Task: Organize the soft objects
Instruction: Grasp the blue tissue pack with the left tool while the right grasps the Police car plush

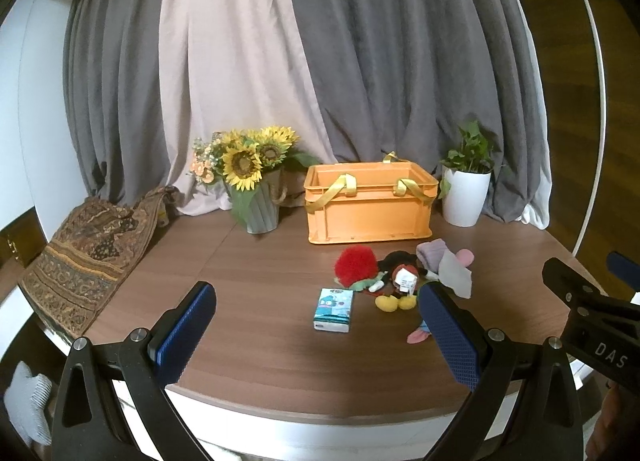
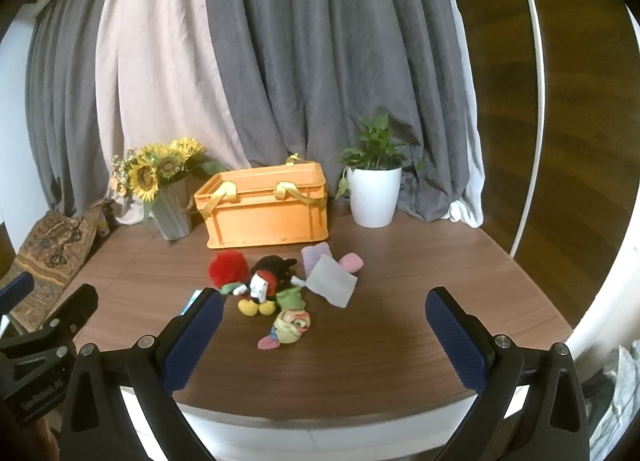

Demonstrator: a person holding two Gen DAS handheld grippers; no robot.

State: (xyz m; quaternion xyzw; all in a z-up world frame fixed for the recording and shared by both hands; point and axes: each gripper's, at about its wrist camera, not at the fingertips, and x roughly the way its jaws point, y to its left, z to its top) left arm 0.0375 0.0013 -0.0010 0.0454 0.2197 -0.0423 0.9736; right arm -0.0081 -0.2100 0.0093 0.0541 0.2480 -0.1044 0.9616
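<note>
Hovering above the near edge of the round wood-grain table (image 1: 256,293), the left gripper (image 1: 316,335) has its blue ribbed pads spread wide with nothing between them; the right gripper (image 2: 324,335) hangs beside it just as wide and just as empty.

Closest ahead of the left one lies a small teal tissue pack with a cartoon print (image 1: 334,309), flat on the wood. Just beyond it sits the jumble of soft things: a fluffy red pompom toy (image 2: 228,267) touching a black, red and yellow mouse plush with a paper tag (image 2: 266,285). A green sock (image 2: 291,299) lies against the plush, with a rolled multicoloured sock bundle (image 2: 291,326) in front of it. To their right a folded pale grey cloth (image 2: 332,281) overlaps a lilac cloth (image 2: 316,255) and a pink sock (image 2: 351,261).

Behind the pile stands an orange plastic crate with yellow strap handles (image 1: 368,203), upright. Left of it is a grey ribbed vase of sunflowers (image 1: 252,181), right of it a white pot with a green plant (image 1: 466,189). A patterned brown rug (image 1: 88,257) drapes over the table's far left edge, and grey and pink curtains (image 1: 320,61) hang behind.
</note>
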